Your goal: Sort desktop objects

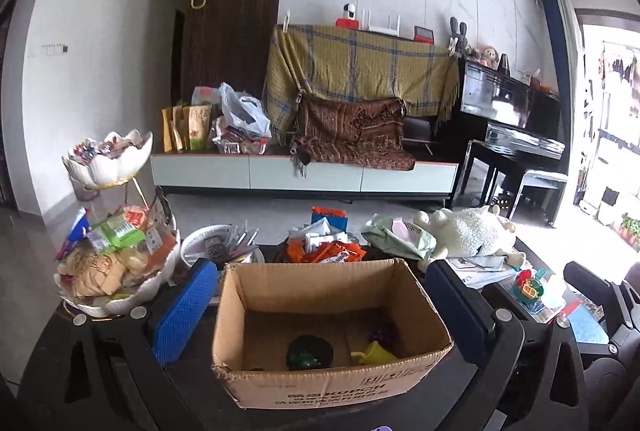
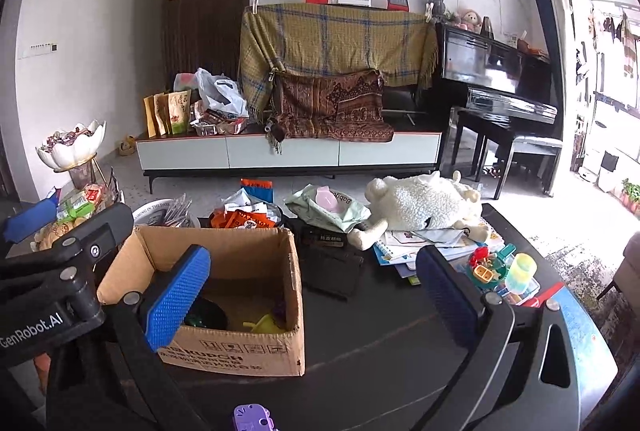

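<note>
With both jaws spread wide and empty, I hold my left gripper (image 1: 320,307) over the cardboard box (image 1: 332,383). My right gripper (image 2: 316,295) hangs beside it above the bench (image 2: 380,331).

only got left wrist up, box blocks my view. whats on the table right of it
Observer: A black wallet-like case lies flat just right of the cardboard box.
Operator: is the right gripper holding anything
Observer: No, the right gripper is open and empty, one finger over the box.
Operator: anything near the table edge by me
Observer: A small purple object shows at the bottom of the right wrist view; yours catches only a sliver of it.
</note>
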### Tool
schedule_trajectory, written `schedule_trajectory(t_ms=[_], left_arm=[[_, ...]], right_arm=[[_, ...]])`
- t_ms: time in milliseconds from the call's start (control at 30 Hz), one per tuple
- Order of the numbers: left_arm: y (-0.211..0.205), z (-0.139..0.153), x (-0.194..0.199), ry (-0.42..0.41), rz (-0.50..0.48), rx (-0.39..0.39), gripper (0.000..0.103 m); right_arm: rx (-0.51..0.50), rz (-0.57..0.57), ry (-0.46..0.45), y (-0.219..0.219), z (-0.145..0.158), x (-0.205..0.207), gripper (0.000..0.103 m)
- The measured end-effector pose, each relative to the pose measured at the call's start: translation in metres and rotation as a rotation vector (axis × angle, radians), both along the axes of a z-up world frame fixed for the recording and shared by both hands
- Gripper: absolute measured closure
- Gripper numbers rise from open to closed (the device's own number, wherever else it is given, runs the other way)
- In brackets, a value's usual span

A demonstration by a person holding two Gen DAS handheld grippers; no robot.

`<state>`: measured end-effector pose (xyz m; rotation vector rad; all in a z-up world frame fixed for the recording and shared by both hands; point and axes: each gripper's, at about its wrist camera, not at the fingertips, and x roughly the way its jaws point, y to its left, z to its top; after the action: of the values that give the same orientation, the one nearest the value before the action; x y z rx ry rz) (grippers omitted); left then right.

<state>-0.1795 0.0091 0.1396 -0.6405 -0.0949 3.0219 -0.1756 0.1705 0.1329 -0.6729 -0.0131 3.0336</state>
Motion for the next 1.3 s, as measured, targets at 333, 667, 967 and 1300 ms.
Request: schedule_trajectory(t_ms=[333, 667, 967, 1300], left_arm=[[-0.007, 0.002, 0.024, 0.020, 0.026, 0.013, 0.000], [-0.018, -0.010, 0.041, 0.013, 0.070, 0.033, 0.000], [-0.025, -0.013, 0.066, 0.022, 0.166, -0.003, 0.000], [-0.029, -0.014, 0.083, 0.035, 0.189, -0.008, 0.000]], right_arm=[[-0.003, 0.008, 0.015, -0.004, 0.005, 0.021, 0.001], [0.037, 0.018, 0.006, -0.016, -0.002, 0.035, 0.001], [0.041, 0.029, -0.008, -0.027, -0.008, 0.047, 0.001], [0.041, 0.007, 0.011, -0.029, -0.010, 0.061, 0.001]])
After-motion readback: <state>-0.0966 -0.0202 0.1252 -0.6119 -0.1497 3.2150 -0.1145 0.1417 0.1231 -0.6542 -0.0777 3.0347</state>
